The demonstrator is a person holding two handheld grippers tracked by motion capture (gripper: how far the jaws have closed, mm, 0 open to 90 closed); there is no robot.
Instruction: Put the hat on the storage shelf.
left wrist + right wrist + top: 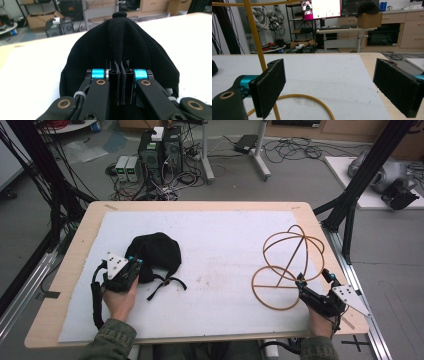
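Note:
A black cap [155, 252] lies on the left half of the white sheet, its strap trailing toward the middle. My left gripper [136, 261] is at the cap's near-left edge. In the left gripper view its jaws [117, 62] are shut on a pinched fold of the cap's cloth [120, 42]. At the right stands a yellow wire hat frame [291, 259] made of a base ring and hoops. My right gripper [313, 277] sits at the frame's near-right side and is open. Its left pad [268, 86] is just beside the upright rod [255, 37], and nothing lies between the pads.
A white sheet [225, 245] covers most of the wooden table [82, 235]. The table's right edge is close to my right gripper. Black frame posts [360, 175] stand off both sides. Computers and cables [160, 150] crowd the floor beyond the far edge.

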